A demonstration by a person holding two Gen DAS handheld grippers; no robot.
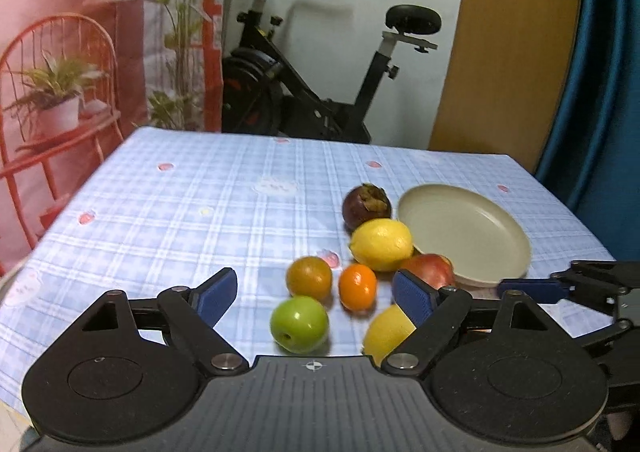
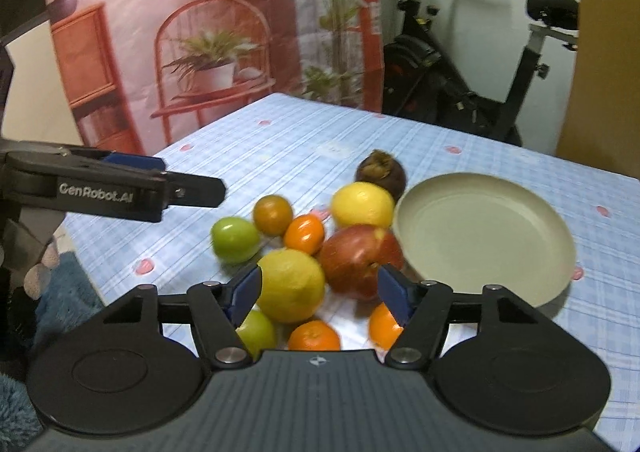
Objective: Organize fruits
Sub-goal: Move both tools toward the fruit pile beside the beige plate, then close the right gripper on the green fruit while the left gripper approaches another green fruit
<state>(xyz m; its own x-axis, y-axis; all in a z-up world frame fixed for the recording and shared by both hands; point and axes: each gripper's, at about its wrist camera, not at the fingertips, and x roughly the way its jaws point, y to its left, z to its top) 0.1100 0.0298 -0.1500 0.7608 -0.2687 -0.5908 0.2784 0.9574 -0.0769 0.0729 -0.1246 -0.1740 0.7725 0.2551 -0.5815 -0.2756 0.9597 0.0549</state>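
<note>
Beige and bare, the plate (image 2: 486, 236) sits on the blue checked worktop (image 1: 180, 211) with nothing in it, so I judge the sorting not yet begun: every fruit I can see lies loose on the cloth in a cluster just left of the plate. From the right wrist view I count a dark mangosteen (image 2: 382, 171) at the far end, a lemon (image 2: 362, 205) in front of it, a red apple (image 2: 360, 260) touching the plate's near rim, a second lemon (image 2: 290, 284), a green apple (image 2: 235, 239), a brownish-orange fruit (image 2: 273, 213) and a small orange (image 2: 304, 234); 3 more pieces, 2 orange and 1 green, peek out close under the camera. The skins look smooth and round, likely to roll if nudged. My right claw (image 2: 320, 292) is spread wide and holds nothing, hovering over the near lemon and the red apple. My left claw (image 1: 314, 292) is also spread and empty, above the green apple side of the pile. All the fruit is left to move.
</note>
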